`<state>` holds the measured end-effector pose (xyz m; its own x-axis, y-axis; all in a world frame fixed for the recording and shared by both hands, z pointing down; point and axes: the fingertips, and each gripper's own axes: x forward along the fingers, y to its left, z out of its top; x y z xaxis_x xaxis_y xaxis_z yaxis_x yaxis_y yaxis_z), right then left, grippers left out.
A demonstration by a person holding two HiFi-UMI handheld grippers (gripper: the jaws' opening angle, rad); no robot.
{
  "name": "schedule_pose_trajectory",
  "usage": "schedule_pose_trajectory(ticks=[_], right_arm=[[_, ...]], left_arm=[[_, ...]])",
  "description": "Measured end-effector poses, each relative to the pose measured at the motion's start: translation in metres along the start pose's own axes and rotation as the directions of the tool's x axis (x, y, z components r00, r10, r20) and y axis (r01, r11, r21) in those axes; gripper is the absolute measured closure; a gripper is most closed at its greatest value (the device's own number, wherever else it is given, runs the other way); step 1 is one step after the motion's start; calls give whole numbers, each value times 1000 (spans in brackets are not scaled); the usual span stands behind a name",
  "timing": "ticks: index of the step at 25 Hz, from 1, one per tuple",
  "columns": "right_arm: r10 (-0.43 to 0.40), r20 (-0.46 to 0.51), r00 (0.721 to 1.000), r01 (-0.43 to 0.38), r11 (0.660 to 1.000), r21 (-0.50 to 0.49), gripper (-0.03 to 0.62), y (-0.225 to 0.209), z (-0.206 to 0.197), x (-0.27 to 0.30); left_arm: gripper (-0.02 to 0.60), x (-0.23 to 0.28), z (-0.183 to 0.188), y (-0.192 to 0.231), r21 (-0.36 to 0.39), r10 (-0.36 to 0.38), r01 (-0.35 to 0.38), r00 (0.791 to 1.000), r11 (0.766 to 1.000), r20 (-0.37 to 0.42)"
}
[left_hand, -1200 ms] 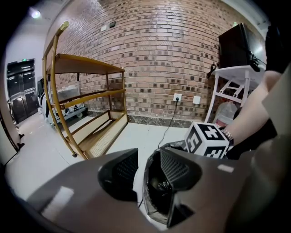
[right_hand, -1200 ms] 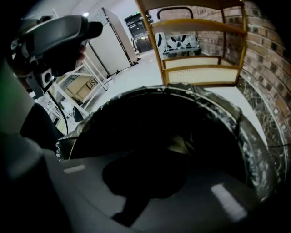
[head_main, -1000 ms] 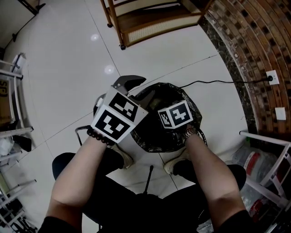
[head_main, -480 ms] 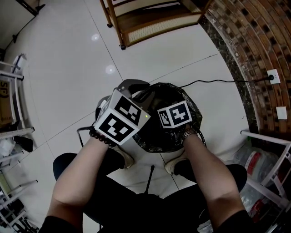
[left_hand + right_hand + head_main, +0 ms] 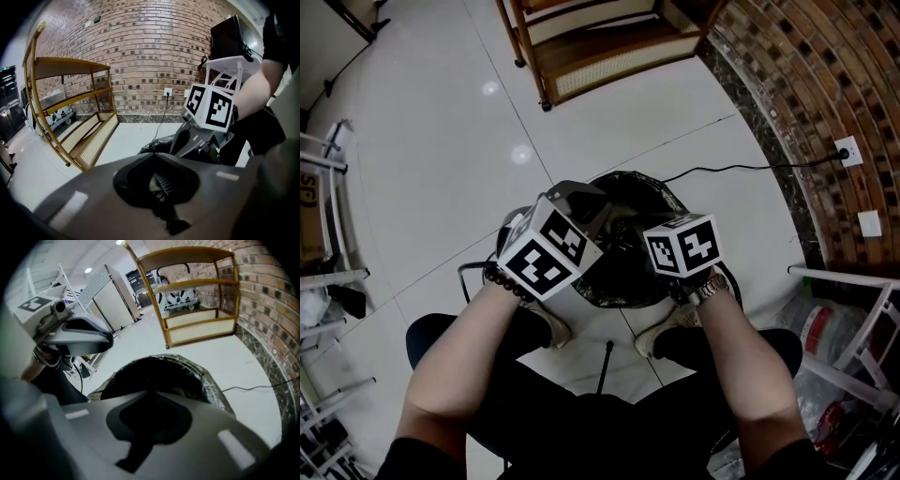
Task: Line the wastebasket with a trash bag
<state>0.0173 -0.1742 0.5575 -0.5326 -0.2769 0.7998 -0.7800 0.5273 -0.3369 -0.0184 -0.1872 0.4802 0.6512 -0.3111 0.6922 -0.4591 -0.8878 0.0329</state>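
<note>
A round wastebasket [image 5: 602,294] stands on the floor between the person's feet, with a black trash bag [image 5: 630,192] over its mouth. My left gripper [image 5: 592,206] is at the basket's left rim. Its jaws are closing, the tips meet, and bag film fills the gap [image 5: 154,157]. On the right side only the marker cube [image 5: 682,246] of my right gripper [image 5: 152,392] shows, its fingertips hidden underneath. That gripper is shut, with dark bag film apparently pinched. Below it the bag's opening [image 5: 159,373] gapes, and the crinkled edge [image 5: 213,390] drapes over the rim.
A wooden shelf cart [image 5: 600,47] stands beyond the basket. A black cable [image 5: 741,169] runs to an outlet [image 5: 848,150] on the curved brick wall [image 5: 806,94]. White racks stand at the right [image 5: 853,328] and the left [image 5: 323,216]. The person's shoes [image 5: 548,328] flank the basket.
My left gripper's jaws have closed at the basket's left rim. My right gripper has risen and shifted right, and the bag's right side looks drawn in.
</note>
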Motion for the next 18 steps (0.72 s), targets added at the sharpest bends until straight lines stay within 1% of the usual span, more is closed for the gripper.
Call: schedule_pose_trajectory(ticks=[4, 8, 10, 13, 18], right_arm=[[12, 38, 999, -11, 1000, -9, 592, 2, -8, -18], [23, 73, 997, -20, 999, -43, 592, 9, -12, -34], [24, 86, 996, -19, 998, -61, 592, 12, -13, -41], [24, 99, 995, -16, 997, -78, 592, 15, -16, -50], [25, 116, 993, -15, 996, -88, 592, 22, -23, -55]], left_arm=[[578, 2, -5, -13, 17, -12, 12, 1000, 1000, -3], [578, 4, -10, -20, 27, -6, 6, 1000, 1000, -5], [578, 4, -12, -25, 32, -7, 8, 1000, 999, -19], [578, 2, -7, -37, 61, -17, 19, 999, 998, -30], [578, 2, -10, -49, 84, -10, 15, 998, 996, -58]])
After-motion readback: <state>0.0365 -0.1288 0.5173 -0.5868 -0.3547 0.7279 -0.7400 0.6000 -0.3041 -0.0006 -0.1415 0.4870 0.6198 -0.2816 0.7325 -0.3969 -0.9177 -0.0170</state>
